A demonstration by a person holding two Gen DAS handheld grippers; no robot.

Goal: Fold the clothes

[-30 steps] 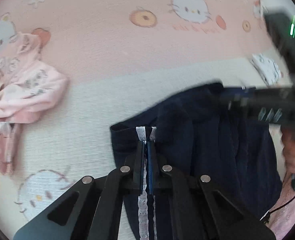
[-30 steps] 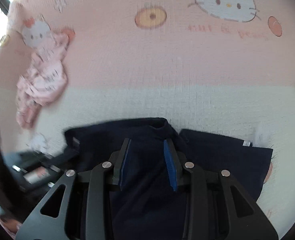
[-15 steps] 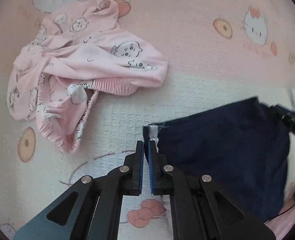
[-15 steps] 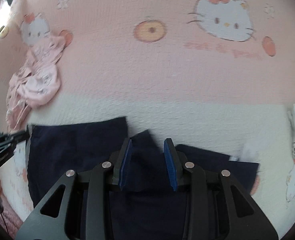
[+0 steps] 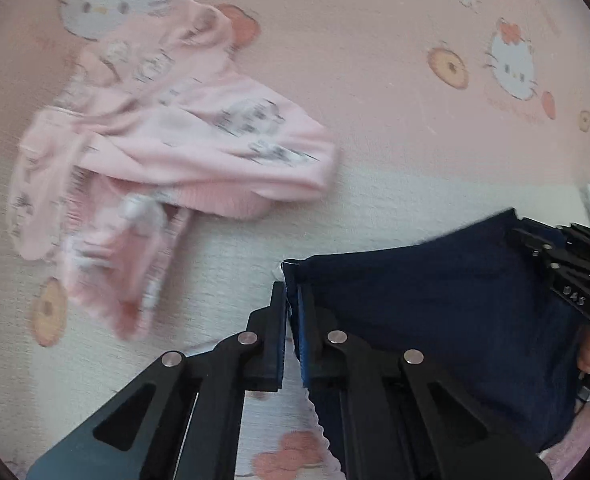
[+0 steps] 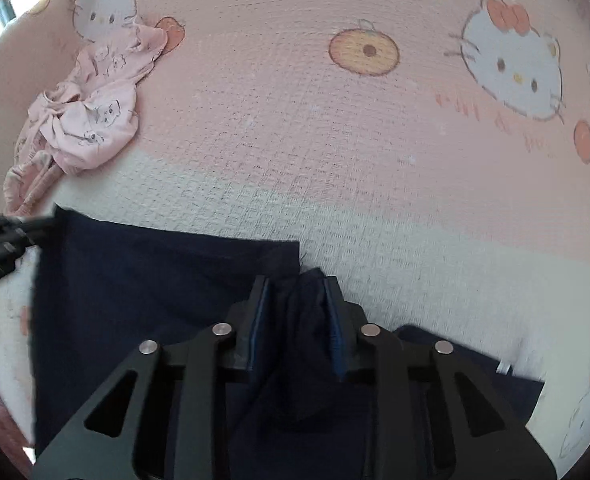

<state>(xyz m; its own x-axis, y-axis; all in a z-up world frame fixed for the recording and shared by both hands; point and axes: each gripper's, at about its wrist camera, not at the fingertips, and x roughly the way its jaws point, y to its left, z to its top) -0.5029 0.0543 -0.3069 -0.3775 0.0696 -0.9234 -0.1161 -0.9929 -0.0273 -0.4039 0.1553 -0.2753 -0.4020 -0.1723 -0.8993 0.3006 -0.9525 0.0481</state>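
The left gripper (image 5: 292, 322) was pinched on the lace-trimmed corner of the navy garment (image 5: 435, 304), its fingers nearly together with only the thin edge between them. The right gripper (image 6: 297, 320) clamped a bunched fold of the same garment (image 6: 143, 292) at its opposite corner. Holding both corners apart kept the top edge taut and straight, so the panel lay flat on the cat-print bedspread (image 6: 335, 152). A crumpled pink garment (image 5: 167, 168) lay well apart, beyond the left gripper.
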